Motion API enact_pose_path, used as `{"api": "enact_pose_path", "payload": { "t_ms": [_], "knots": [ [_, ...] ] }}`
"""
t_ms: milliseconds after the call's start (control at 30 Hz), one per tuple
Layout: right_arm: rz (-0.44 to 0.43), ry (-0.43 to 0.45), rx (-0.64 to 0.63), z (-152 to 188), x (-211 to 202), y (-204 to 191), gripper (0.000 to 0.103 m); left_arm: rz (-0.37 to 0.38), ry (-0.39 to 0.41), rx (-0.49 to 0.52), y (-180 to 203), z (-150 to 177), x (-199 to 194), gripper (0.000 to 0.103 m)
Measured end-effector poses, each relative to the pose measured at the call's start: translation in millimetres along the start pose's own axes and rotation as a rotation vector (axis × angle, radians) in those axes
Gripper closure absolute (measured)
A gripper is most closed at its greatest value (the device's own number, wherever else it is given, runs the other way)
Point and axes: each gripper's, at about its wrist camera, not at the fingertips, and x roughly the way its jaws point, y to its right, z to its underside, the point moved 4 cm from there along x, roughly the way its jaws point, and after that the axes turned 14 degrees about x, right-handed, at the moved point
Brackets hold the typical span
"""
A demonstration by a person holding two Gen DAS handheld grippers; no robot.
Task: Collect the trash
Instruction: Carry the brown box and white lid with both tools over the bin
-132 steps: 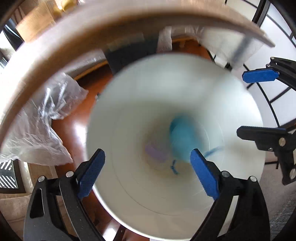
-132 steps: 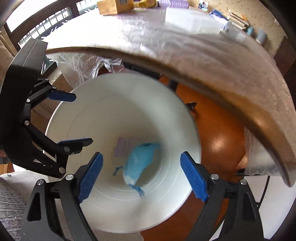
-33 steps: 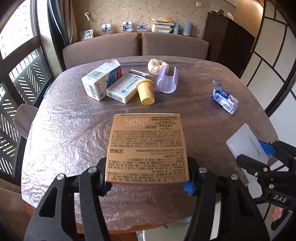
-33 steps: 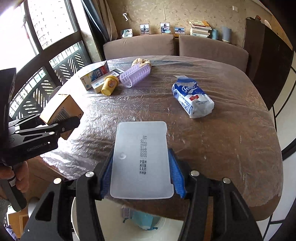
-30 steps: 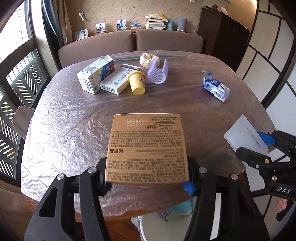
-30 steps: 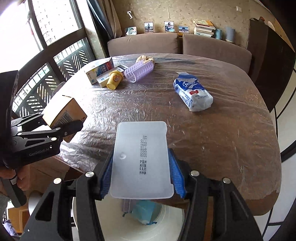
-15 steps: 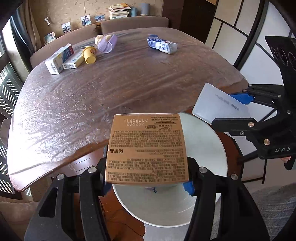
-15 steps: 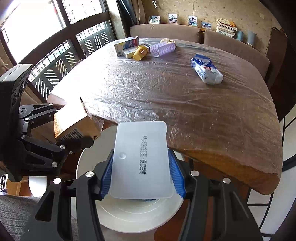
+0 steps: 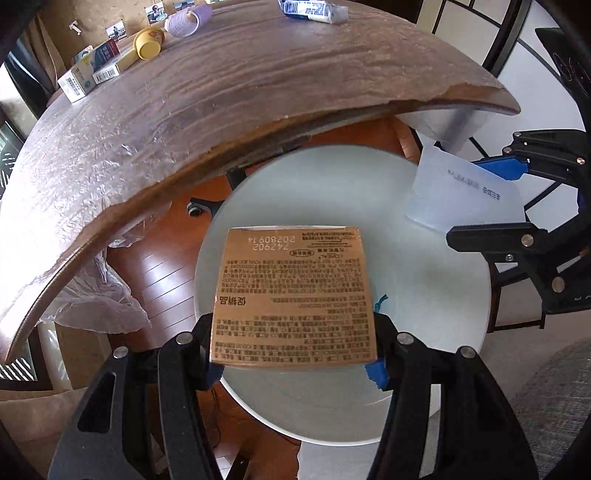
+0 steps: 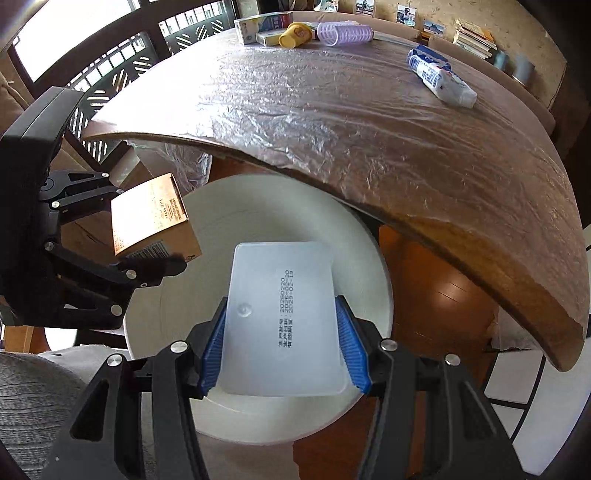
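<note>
My left gripper [image 9: 293, 369] is shut on a gold-brown cardboard box [image 9: 293, 295] and holds it over the white bin [image 9: 424, 277] on the floor. The box also shows in the right wrist view [image 10: 151, 218]. My right gripper [image 10: 282, 350] is shut on a translucent white plastic box [image 10: 280, 317] over the same bin [image 10: 295, 214]. That plastic box shows at the right of the left wrist view [image 9: 461, 195]. A bit of blue trash [image 9: 380, 301] peeks out inside the bin.
The wooden table [image 10: 369, 122], wrapped in plastic film, overhangs the bin. On it lie a blue-white packet [image 10: 441, 77], a purple roller [image 10: 345, 33], a yellow cup [image 10: 295, 35] and carton boxes [image 10: 258, 24]. Loose film [image 9: 92, 295] hangs at the left.
Both grippers have dropped from above the table edge down over the bin, each still holding its box. The bin opening now fills the middle of both views.
</note>
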Motion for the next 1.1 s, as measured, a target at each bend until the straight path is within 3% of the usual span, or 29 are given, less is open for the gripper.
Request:
{"api": "enact_pose_path", "payload": {
  "t_ms": [567, 1100],
  "knots": [
    [0.031, -0.060, -0.017, 3.1, 48.4, 5.4, 0.049, 0.000, -0.116, 0.026, 2.5, 12.1, 54.8, 0.044],
    [0.057, -0.097, -0.016, 3.1, 60.9, 2.8, 0.049, -0.002, -0.172, 0.038, 4.1, 17.7, 71.9, 0.044]
  ]
}}
